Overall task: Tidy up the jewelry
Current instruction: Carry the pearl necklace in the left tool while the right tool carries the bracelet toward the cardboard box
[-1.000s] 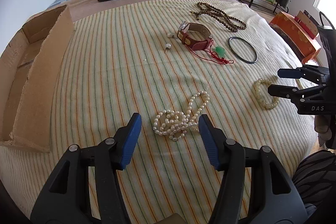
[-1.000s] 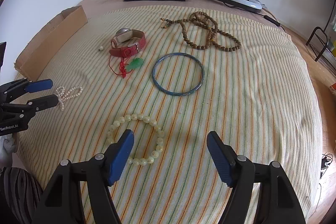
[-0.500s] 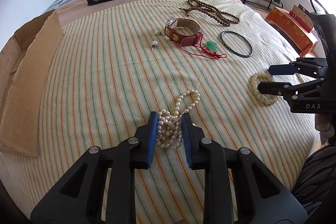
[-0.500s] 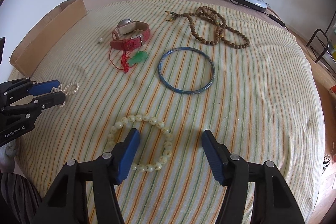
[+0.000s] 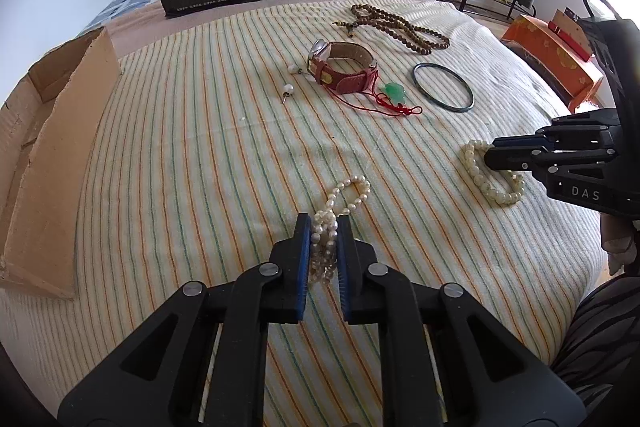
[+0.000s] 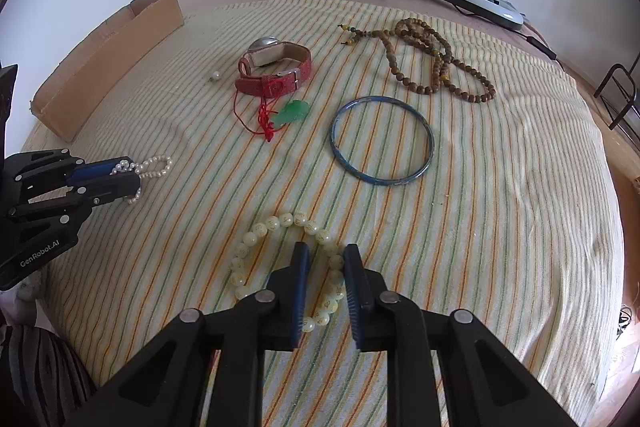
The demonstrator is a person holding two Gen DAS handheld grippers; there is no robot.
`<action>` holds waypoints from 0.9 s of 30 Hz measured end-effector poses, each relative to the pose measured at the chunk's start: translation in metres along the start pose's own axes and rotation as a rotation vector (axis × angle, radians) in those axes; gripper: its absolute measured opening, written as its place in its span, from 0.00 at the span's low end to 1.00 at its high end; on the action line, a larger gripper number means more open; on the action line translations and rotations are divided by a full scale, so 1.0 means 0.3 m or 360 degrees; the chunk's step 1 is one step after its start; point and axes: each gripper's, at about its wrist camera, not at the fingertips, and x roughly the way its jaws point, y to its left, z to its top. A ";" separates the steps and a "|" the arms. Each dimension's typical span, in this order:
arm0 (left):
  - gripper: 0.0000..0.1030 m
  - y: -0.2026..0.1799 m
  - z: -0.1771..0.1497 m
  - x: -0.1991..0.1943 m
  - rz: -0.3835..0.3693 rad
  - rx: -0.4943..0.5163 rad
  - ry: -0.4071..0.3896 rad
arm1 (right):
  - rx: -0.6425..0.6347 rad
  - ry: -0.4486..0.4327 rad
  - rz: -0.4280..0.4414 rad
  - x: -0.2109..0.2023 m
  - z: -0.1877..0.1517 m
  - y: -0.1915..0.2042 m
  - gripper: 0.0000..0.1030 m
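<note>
**Left wrist view and right wrist view: both tongs closed on beaded strands over a striped bedspread**

Nearest the lens, the left tongs [image 5: 324,227] pinch a bunched pearl necklace [image 5: 332,227] between blue pads, with one loop trailing free onto the bed [image 5: 200,147]. The right tongs [image 6: 325,255] are drawn narrow around one side of a pale bead bracelet [image 6: 280,223]; its far arc lies flat.

Risks, as judged: round, glossy pearls may roll out of a narrow pinch, and the trailing loop could drag or snag on the woven cloth as it lifts. The bracelet, held at a single point, may swing or slip.

Farther on lie a thin, rigid blue bangle [image 6: 382,141], a green pendant [image 6: 294,111] on red cord, a red leather-strapped watch [image 6: 276,71] and two loose pearl pins [image 5: 289,89]. Beyond them lies a long string of matte brown wooden beads [image 6: 436,63]. An open cardboard box [image 5: 52,147], probably the destination, stands at the left edge, well apart from both strands.
</note>
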 end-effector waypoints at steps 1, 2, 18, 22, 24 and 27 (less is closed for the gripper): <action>0.09 0.002 0.001 -0.006 0.0002 -0.0003 -0.0007 | 0.0006 -0.0002 0.0003 -0.001 0.002 -0.001 0.07; 0.08 0.003 0.003 -0.013 0.0003 -0.0006 -0.0014 | 0.0013 -0.0007 0.0008 -0.005 0.002 -0.004 0.07; 0.06 0.058 0.034 -0.187 0.0013 -0.0089 -0.0189 | 0.0022 -0.0199 -0.0008 -0.175 0.056 0.020 0.05; 0.06 0.072 0.047 -0.245 0.0020 -0.0100 -0.0244 | 0.0001 -0.0250 -0.0019 -0.223 0.072 0.039 0.05; 0.06 0.080 0.053 -0.275 0.0027 -0.0106 -0.0275 | -0.0004 -0.0276 -0.0015 -0.249 0.079 0.048 0.05; 0.06 0.096 0.062 -0.319 0.0038 -0.0113 -0.0318 | -0.0012 -0.0315 -0.0011 -0.284 0.096 0.065 0.05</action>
